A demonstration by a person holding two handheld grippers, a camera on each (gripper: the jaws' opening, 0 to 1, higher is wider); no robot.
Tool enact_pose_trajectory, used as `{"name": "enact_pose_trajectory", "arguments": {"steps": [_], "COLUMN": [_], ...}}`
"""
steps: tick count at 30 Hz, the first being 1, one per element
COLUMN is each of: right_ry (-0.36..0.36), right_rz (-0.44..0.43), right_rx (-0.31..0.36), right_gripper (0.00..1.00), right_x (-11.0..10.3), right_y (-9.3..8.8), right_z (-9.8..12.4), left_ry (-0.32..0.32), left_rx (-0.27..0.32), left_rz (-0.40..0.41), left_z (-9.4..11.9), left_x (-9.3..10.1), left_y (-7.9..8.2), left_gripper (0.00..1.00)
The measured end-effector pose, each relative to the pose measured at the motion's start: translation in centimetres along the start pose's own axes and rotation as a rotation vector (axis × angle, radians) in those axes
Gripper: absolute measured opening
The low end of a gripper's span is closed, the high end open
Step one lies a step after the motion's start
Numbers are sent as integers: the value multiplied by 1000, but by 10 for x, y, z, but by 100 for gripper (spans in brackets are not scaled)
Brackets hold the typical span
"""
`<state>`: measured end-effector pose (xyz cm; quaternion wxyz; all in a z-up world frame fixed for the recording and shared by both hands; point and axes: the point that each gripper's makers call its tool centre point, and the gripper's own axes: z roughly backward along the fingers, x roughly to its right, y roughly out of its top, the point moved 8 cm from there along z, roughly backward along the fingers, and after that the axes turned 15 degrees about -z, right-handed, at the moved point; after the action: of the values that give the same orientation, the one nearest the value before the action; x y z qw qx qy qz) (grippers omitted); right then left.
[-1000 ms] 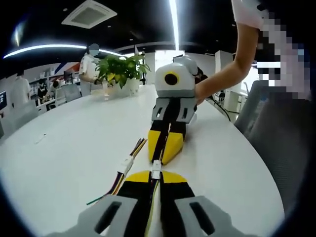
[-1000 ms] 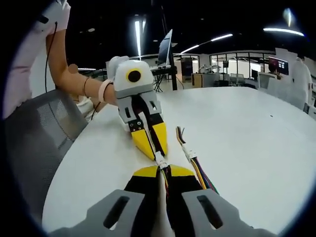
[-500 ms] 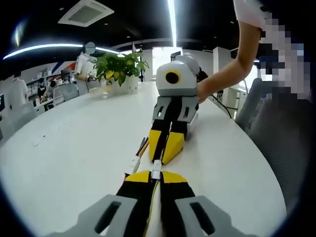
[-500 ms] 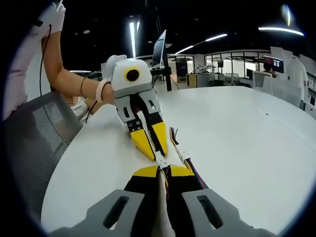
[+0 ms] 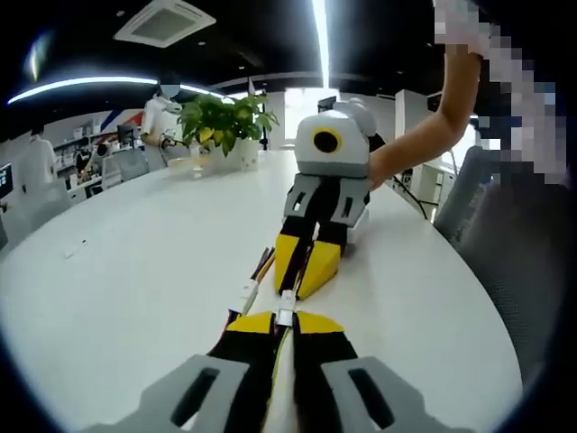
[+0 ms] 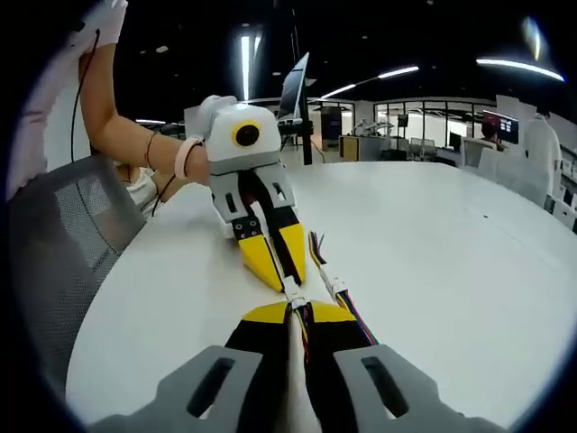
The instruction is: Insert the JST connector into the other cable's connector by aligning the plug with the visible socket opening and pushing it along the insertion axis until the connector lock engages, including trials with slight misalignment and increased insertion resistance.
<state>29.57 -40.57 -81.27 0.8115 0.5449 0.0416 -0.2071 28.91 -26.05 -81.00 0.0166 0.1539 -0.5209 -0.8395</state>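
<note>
Claws [image 5: 285, 317] tip-to-tip, table [image 5: 135, 271] bare around

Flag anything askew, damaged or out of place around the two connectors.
Nothing stands out. The left gripper and right gripper meet tip to tip over the white table, white connector in line between them. A second connector cable lies flat alongside.

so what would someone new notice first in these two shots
First, the two yellow-and-black grippers meeting tip to tip over the white table: the left gripper and right gripper each pinch a cable end, with a small white connector between the closed jaws. Next, the loose spare cable of coloured wires lying just beside them on the table. Farther back, a potted green plant stands on the table.
</note>
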Motion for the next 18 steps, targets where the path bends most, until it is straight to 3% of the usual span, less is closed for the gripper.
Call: {"name": "enact_pose_trajectory", "arguments": {"steps": [6, 18], "right_ry": [-3, -17], "right_rz": [-1, 14], "right_rx": [17, 6], "right_gripper": [5, 7], "right_x": [-2, -5], "right_y": [-1, -3], "right_z": [0, 5], "left_ry": [25, 84], "left_rx": [-7, -13], "left_rz": [5, 40], "left_z": [3, 11], "left_x": [3, 6], "left_y": [-1, -4], "left_gripper": [9, 13]}}
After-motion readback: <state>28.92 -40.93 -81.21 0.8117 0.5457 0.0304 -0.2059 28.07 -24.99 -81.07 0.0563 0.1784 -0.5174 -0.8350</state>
